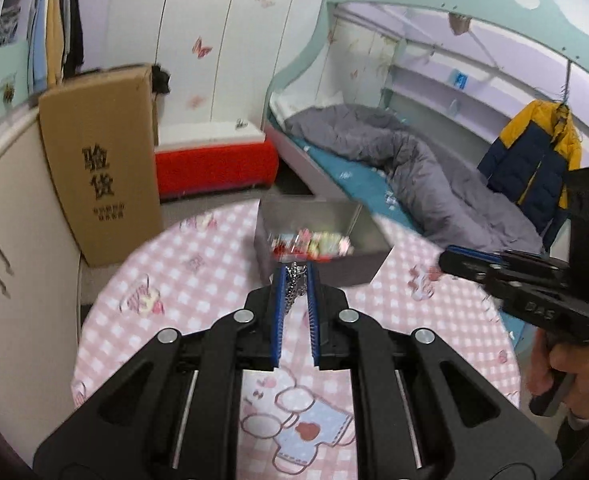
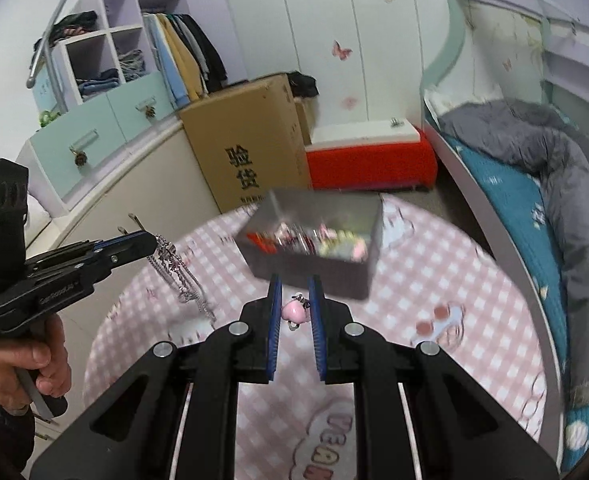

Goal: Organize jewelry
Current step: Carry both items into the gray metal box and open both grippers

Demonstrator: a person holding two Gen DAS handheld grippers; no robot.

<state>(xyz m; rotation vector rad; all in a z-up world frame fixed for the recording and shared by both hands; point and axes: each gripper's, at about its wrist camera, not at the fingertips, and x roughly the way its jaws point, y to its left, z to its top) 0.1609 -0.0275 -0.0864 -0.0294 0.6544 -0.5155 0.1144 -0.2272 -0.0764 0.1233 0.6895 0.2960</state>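
Between our left gripper's [image 1: 295, 270] blue-padded black fingers [image 1: 279, 300] we pinch a thin silver chain [image 1: 294, 286], the jaws nearly together on it. Just beyond the tips a grey rectangular metal tin [image 1: 368, 236] holding blurred, colourful trinkets sits on the round table's pink-and-white checked cloth [image 1: 198, 280]. At the right edge our right gripper [image 1: 448, 259] points inward, carried by a hand [image 1: 558, 364].

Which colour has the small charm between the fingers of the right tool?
Pink; the charm shows best in the right wrist view.

Even indoor light, motion blur, fisheye-warped dark edges
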